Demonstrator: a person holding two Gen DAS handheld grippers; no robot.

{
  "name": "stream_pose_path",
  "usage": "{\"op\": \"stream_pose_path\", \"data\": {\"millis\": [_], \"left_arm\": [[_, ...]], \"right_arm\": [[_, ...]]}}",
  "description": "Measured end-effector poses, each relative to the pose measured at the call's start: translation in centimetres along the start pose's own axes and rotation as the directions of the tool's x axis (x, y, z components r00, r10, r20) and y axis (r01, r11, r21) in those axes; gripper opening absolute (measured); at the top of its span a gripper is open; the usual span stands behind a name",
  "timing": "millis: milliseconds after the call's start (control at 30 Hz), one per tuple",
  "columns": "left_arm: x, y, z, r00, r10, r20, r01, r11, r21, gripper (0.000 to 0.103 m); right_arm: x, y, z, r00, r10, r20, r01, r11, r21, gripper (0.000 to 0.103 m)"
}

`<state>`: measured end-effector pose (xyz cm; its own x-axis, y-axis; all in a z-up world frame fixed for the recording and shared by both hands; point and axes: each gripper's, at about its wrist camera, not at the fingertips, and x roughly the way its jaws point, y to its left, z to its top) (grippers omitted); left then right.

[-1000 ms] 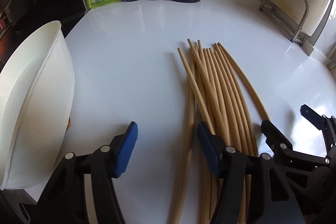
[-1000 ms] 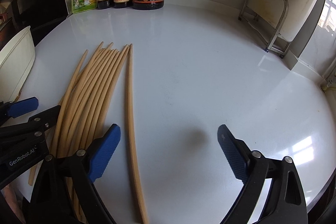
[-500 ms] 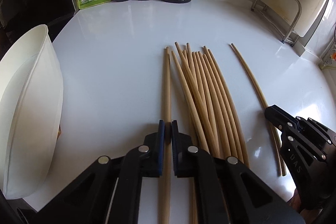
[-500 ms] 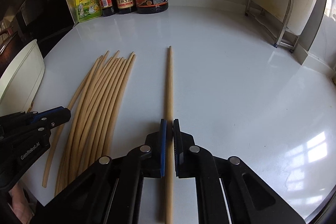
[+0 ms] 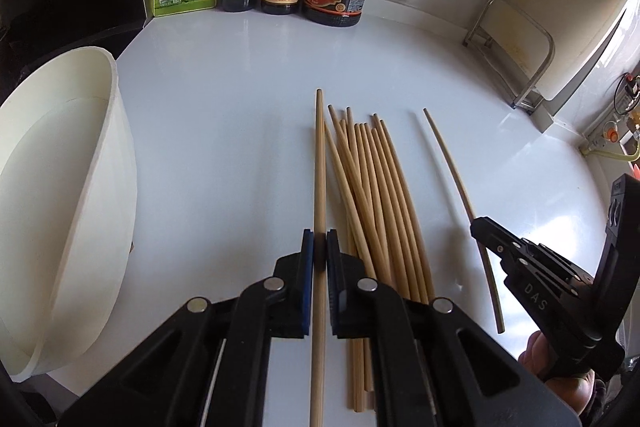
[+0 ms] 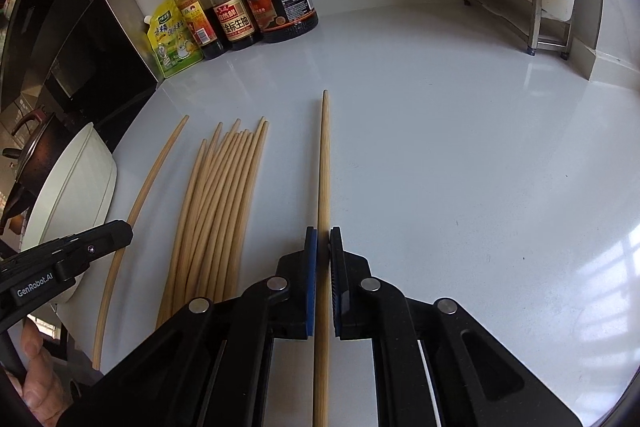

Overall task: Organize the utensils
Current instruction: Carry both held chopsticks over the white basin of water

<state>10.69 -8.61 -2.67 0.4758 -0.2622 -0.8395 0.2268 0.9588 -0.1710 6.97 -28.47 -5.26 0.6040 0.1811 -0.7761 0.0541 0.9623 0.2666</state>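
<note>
White and shiny, the desk (image 5: 240, 107) has a pile of chopsticks (image 5: 372, 195) lying on it, and each hand-held gripper, left (image 5: 319, 251) and right (image 6: 323, 247), pinches one chopstick tight, so next both sticks probably go into the white bucket (image 5: 116, 131).

pale wooden chopsticks (image 5: 376, 195) bundled on counter

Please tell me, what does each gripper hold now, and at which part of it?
The left gripper is shut on one chopstick, and the right gripper on another chopstick. Each hold is partway along the stick, nearer the near end; the far tip points away.
</note>
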Motion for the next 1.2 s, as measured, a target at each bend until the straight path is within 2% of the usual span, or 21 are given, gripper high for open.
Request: {"op": "stream_pose_path", "data": {"millis": [233,333,467,633,800,900,1033,1200], "left_arm": [[-4.1,0.4,0.6,0.998,-0.020,0.059,0.019,1.000,0.009,0.007],[-6.2,1.8,1.0,0.995,-0.019,0.095,0.019,1.000,0.001,0.007],[-9.1,5.0,1.3,0.989,0.003,0.148,0.001,1.000,-0.025,0.007],[-12.5,10.9,1.6,0.976,0.073,0.204,-0.055,0.994,-0.091,0.007],[-14.0,17.0,1.9,0.965,0.153,0.212,-0.124,0.982,-0.144,0.007],[-13.5,20.6,1.8,0.966,0.176,0.190,-0.140,0.972,-0.188,0.007],[-11.6,23.9,1.6,0.970,0.194,0.148,-0.160,0.963,-0.217,0.007],[-9.3,25.7,1.3,0.978,0.180,0.105,-0.153,0.961,-0.230,0.007]], "right_arm": [[-2.7,1.8,0.9,0.998,0.042,0.051,-0.043,0.999,0.005,0.006],[-4.5,3.6,1.6,0.992,0.092,0.086,-0.093,0.996,0.001,0.006],[-5.7,8.0,2.9,0.979,0.172,0.113,-0.169,0.985,-0.035,0.006],[-5.7,15.7,4.5,0.956,0.270,0.115,-0.256,0.959,-0.120,0.006],[-3.5,23.0,5.6,0.942,0.331,0.058,-0.316,0.931,-0.185,0.006],[-1.5,26.7,5.4,0.940,0.340,0.002,-0.332,0.919,-0.212,0.006],[1.4,30.1,4.7,0.943,0.323,-0.075,-0.331,0.917,-0.224,0.006],[4.5,32.3,3.6,0.947,0.277,-0.161,-0.310,0.922,-0.233,0.006]]}}
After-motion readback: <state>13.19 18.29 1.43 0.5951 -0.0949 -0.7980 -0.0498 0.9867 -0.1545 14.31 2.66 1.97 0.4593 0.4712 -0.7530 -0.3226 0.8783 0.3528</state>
